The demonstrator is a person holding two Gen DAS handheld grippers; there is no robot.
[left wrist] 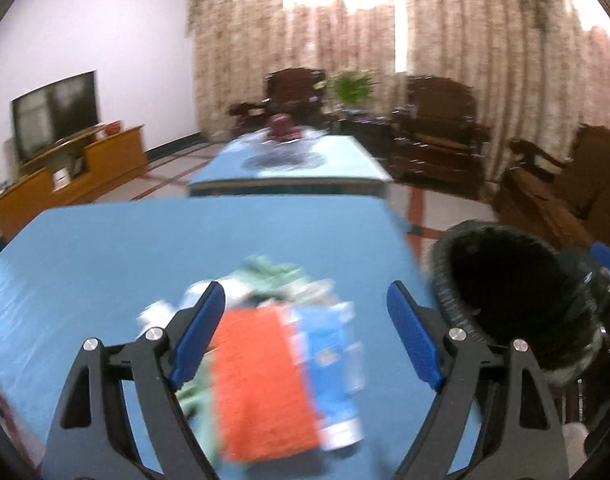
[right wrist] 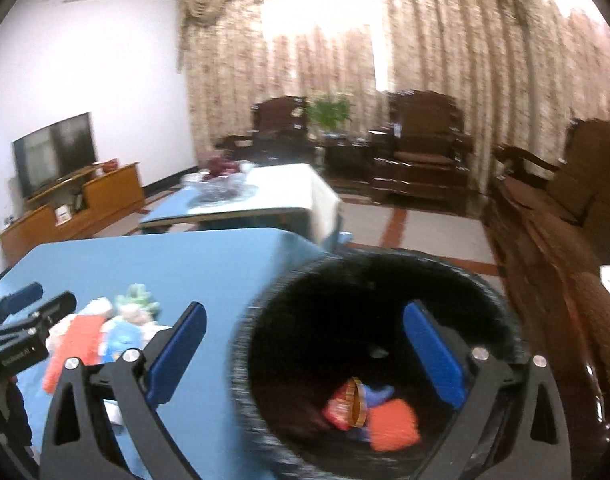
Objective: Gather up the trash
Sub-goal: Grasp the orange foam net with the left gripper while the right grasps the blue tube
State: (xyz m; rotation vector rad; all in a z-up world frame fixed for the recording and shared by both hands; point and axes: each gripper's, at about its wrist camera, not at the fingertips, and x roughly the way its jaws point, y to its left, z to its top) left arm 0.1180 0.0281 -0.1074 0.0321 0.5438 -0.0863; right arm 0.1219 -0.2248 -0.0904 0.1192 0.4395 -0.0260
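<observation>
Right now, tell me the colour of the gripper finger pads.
Blue pads on black finger arms; the left wrist view shows them best.

We see the trash pile [left wrist: 281, 344] lying on the counter [left wrist: 105, 272], at our 12 o'clock between the left gripper [left wrist: 305, 336] fingers. The bin [left wrist: 513, 304] stands off the counter's edge at 2 o'clock from the pile. The right gripper [right wrist: 305, 356] hangs over the bin [right wrist: 377, 360] mouth, with wrappers [right wrist: 369, 412] inside at the bottom. A second table [left wrist: 297, 160] lies behind the counter at 12 o'clock, armchairs [left wrist: 437, 128] beyond it, and the television [left wrist: 53, 116] at 10 o'clock.
</observation>
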